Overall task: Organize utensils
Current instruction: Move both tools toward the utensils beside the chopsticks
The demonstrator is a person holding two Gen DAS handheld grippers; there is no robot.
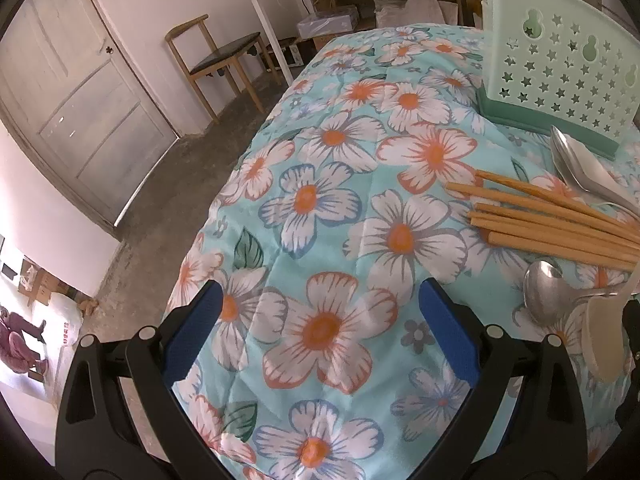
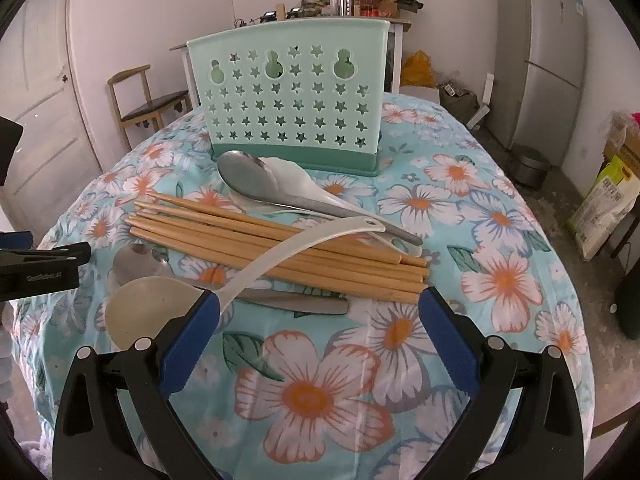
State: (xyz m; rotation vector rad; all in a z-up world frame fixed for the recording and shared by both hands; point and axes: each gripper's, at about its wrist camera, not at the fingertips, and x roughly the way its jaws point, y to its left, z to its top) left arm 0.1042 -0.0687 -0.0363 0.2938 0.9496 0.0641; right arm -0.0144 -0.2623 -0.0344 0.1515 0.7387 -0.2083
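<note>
Left hand-held gripper (image 1: 320, 320) and right hand-held gripper (image 2: 320, 324) both gape wide, empty.

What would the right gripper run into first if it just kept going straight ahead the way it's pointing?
Probably the bundle of wooden chopsticks with the white rice paddle lying across it; the right gripper has its jaws open. Depth is unclear, so the metal spoon handle nearer by might come first.

My right wrist view faces the green holder (image 2: 290, 106) head-on, over the chopsticks (image 2: 280, 246). My left wrist view sits left of it, low over the tablecloth (image 1: 320, 240), facing the door (image 1: 76, 92). Both share holder and chopsticks.
</note>
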